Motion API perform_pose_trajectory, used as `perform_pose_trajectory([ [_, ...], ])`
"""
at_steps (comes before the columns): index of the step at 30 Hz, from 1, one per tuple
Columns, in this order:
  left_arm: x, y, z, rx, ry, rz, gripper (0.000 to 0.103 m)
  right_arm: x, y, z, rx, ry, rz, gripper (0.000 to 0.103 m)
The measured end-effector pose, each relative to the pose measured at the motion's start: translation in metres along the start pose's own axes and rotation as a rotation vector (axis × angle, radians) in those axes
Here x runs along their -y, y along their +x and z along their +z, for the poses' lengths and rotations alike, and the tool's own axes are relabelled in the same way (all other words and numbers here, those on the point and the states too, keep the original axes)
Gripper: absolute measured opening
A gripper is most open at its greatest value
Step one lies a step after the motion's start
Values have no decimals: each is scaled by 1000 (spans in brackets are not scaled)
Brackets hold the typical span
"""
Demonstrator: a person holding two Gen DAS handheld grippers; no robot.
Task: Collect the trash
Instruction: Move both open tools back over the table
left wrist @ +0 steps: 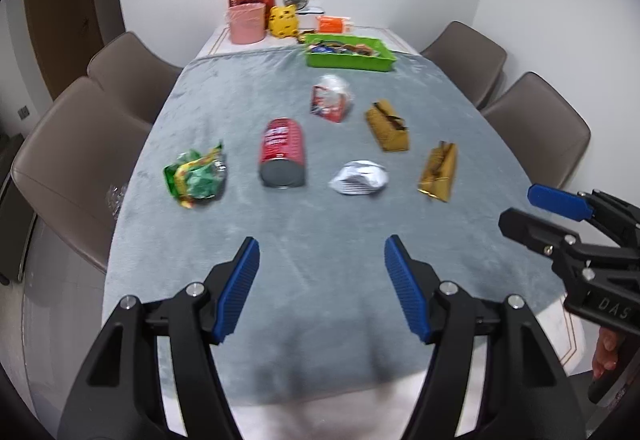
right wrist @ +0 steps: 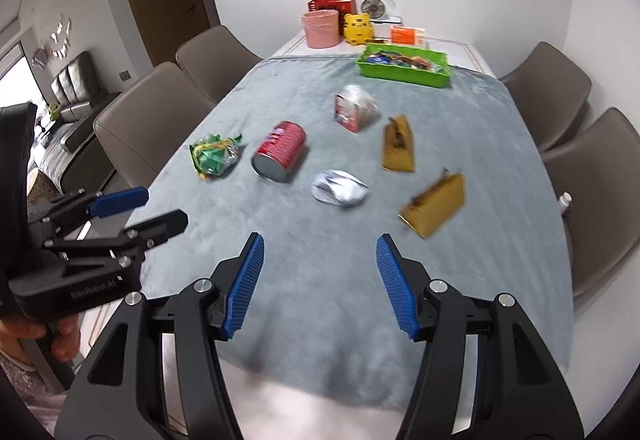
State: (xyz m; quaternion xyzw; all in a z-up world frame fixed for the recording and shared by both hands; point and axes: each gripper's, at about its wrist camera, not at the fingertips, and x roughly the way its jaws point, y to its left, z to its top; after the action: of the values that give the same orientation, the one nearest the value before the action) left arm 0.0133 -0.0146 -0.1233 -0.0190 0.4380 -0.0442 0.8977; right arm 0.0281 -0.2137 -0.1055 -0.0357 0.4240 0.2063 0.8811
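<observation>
Trash: crumpled wrappers (left wrist: 196, 175), red can (left wrist: 282, 151), gold boxes (left wrist: 388, 125).

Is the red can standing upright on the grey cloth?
No. The red can lies on its side on the grey cloth, its grey round end facing the camera.

Two wrist views over the near table end

Both look down and forward along the grey cloth (left wrist: 240, 240) toward the far wall, sharing the scattered litter; each catches the other gripper at its edge.
</observation>
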Motion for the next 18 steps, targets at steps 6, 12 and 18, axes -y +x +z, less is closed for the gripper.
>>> perform_pose_trajectory([
  [6, -35, 10, 4, -3, -58, 9, 65, -29, 24, 24, -11, -47, 21, 57],
  [12, -61, 29, 11, -19, -100, 40, 65, -47, 58, 46, -34, -79, 45, 57],
  [18, -85, 61, 18, -42, -118, 73, 65, -59, 110, 67, -69, -100, 68, 57],
])
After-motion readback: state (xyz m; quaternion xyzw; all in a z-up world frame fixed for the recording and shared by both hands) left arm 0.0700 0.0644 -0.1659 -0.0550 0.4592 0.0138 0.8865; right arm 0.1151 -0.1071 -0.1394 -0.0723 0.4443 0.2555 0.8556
